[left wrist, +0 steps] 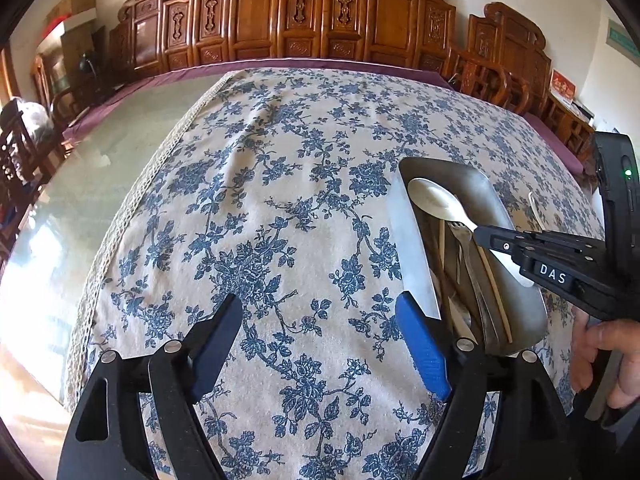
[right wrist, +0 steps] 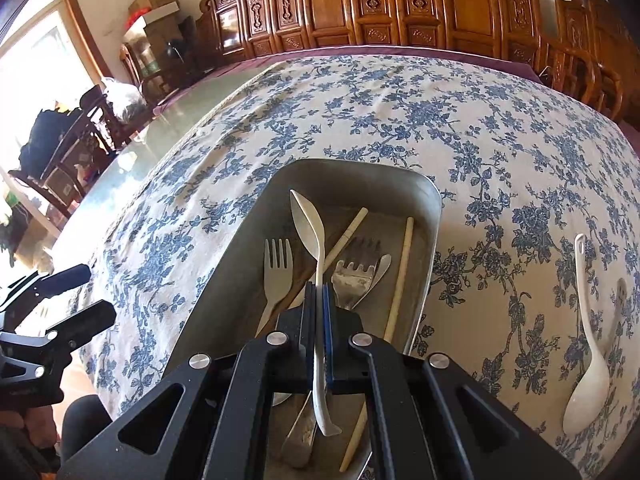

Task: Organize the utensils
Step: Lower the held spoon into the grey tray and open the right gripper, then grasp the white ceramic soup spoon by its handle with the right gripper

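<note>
Nearest, your right gripper [right wrist: 319, 304] clamps a white spoon [right wrist: 310, 220] by its handle, bowl forward, long axis along the metal tray [right wrist: 434, 216] directly beneath. Beyond, left gripper [left wrist: 320, 320] open, empty, beside the tray's left wall.

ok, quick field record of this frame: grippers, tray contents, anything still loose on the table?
left gripper: open, empty, over the blue floral tablecloth
right gripper: shut on the white plastic spoon, over the tray
tray: grey rectangular metal tray holding a white plastic fork, a metal fork and pale chopsticks
loose: white ceramic soup spoon on the cloth, right of the tray
</note>
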